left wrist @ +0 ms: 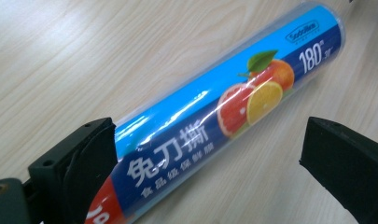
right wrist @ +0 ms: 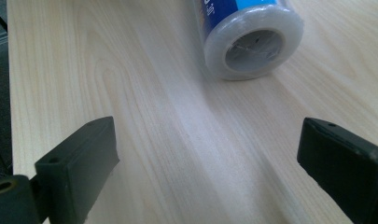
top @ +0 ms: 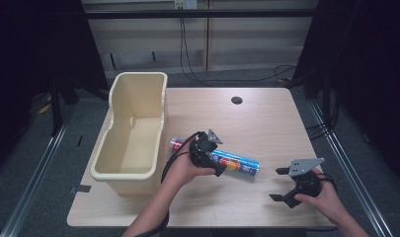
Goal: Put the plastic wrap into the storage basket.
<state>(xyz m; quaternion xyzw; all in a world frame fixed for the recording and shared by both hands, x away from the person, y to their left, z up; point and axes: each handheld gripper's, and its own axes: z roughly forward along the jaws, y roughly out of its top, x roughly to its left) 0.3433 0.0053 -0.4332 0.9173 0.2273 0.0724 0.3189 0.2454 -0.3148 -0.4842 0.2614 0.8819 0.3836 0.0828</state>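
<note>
Beside the cream bin (top: 131,128), lying flat on the wooden table (top: 266,118): a blue roll of cling film (left wrist: 233,102) printed with citrus fruit, between the wide-open jaws of the left gripper (top: 210,155), ungripped. Farther right, right gripper (top: 281,183) also wide open, empty, facing the roll's round end.

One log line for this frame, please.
left gripper: open, straddling wrap roll | right gripper: open, off roll | bin: beside roll

I see a pale wooden worktop (top: 266,123) on grey floor (top: 74,133), dark curtains (top: 34,44) either side, cables (top: 187,59) trailing behind.
</note>
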